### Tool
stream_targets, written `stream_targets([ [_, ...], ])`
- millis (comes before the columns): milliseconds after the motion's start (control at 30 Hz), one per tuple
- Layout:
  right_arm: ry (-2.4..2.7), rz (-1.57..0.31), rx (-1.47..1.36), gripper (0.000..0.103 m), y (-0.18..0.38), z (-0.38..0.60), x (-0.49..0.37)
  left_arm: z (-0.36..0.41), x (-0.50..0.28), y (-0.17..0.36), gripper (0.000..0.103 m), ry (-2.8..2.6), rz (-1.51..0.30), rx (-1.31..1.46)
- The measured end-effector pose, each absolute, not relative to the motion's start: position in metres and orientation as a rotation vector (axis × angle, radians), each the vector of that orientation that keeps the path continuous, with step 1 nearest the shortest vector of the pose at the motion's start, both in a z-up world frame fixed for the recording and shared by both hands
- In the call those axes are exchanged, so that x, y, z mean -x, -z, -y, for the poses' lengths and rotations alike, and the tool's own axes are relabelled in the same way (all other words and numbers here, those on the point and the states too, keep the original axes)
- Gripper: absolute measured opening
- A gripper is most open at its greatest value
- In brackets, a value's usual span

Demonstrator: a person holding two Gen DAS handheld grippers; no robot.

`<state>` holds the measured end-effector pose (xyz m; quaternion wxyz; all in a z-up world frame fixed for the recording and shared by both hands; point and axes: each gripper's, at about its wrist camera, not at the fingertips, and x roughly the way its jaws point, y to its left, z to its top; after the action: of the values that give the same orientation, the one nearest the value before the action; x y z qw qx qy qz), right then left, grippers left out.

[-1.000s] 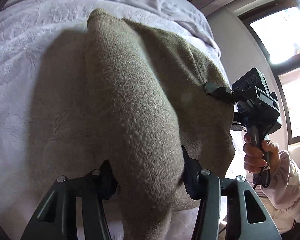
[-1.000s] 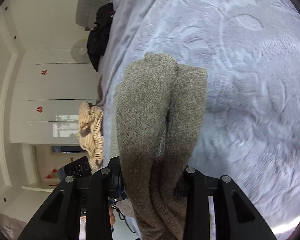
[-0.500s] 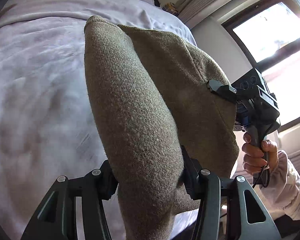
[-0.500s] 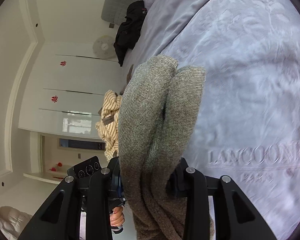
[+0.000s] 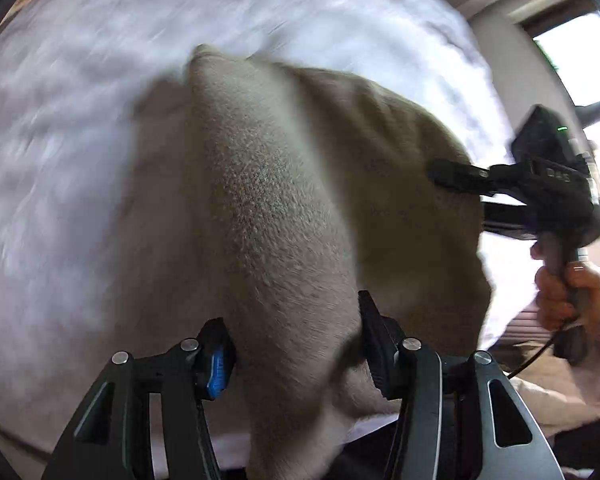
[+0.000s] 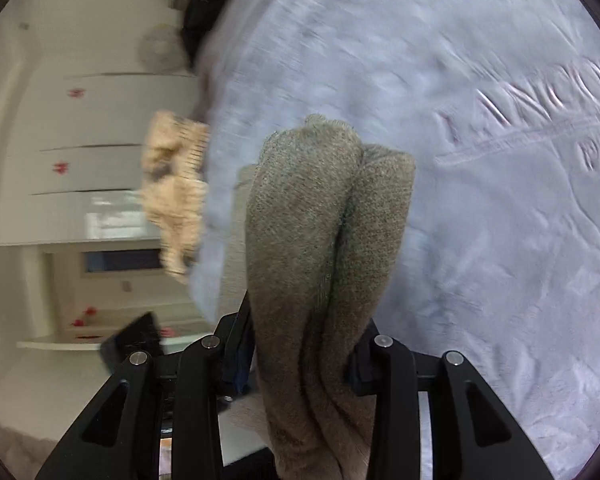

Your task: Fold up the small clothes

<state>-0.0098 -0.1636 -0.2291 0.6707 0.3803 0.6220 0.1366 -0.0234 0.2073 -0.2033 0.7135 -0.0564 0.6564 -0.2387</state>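
An olive-brown knitted garment (image 5: 284, 208) hangs stretched between both grippers above the bed. My left gripper (image 5: 296, 344) is shut on a thick bunch of its fabric. My right gripper (image 6: 304, 344) is shut on the other end of the knitted garment (image 6: 324, 220), doubled into two folds. In the left wrist view the right gripper (image 5: 456, 180) bites the garment's far edge, held by a hand (image 5: 564, 292). The garment's lower part is hidden behind the fingers.
A pale lilac embossed bedspread (image 6: 480, 100) covers the bed below, also in the left wrist view (image 5: 60, 128). A striped cream garment (image 6: 176, 200) lies crumpled at the bed's edge. Dark clothes (image 6: 198, 12) lie farther up. White wardrobe doors (image 6: 80, 140) and a window (image 5: 580, 52) stand beyond.
Both grippers have swung with the garment, which has come down toward the bedspread. The views are blurred by motion. Both grips are unchanged.
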Motion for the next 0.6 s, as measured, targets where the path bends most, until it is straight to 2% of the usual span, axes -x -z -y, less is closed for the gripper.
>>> stream_targets([
  [67, -0.241, -1.432, -0.787, 0.059, 0.224, 0.167, 0.011, -0.223, 0.03, 0.196, 0.063, 0.511, -1.444, 0.152],
  [100, -0.224, -1.425, -0.755, 0.06, 0.215, 0.171, 0.016, -0.23, 0.032, 0.19, 0.065, 0.497, -1.429, 0.143],
  [200, -0.175, -1.4, -0.69, 0.061, 0.192, 0.181, 0.034, -0.24, 0.035, 0.17, 0.067, 0.451, -1.378, 0.091],
  [367, -0.268, -1.361, -0.825, 0.059, 0.18, 0.17, 0.041, -0.214, 0.013, 0.154, 0.067, 0.421, -1.324, 0.029],
  [400, -0.277, -1.386, -0.808, 0.058, 0.184, 0.16, 0.041, -0.191, -0.002, 0.154, 0.067, 0.418, -1.322, 0.024],
  [433, -0.279, -1.401, -0.768, 0.046, 0.183, 0.152, 0.041, -0.183, -0.007, 0.156, 0.067, 0.414, -1.32, 0.014],
  [467, -0.264, -1.413, -0.69, 0.026, 0.182, 0.141, 0.041, -0.178, -0.009, 0.159, 0.067, 0.402, -1.316, -0.004],
  [500, -0.239, -1.424, -0.629, 0.017, 0.182, 0.133, 0.041, -0.175, -0.009, 0.162, 0.067, 0.39, -1.316, -0.027],
  [533, -0.198, -1.438, -0.559, 0.013, 0.185, 0.128, 0.041, -0.17, -0.008, 0.171, 0.067, 0.379, -1.321, -0.072],
  [600, -0.117, -1.469, -0.442, 0.012, 0.2, 0.13, 0.046, -0.154, -0.007, 0.191, 0.076, 0.379, -1.338, -0.106],
])
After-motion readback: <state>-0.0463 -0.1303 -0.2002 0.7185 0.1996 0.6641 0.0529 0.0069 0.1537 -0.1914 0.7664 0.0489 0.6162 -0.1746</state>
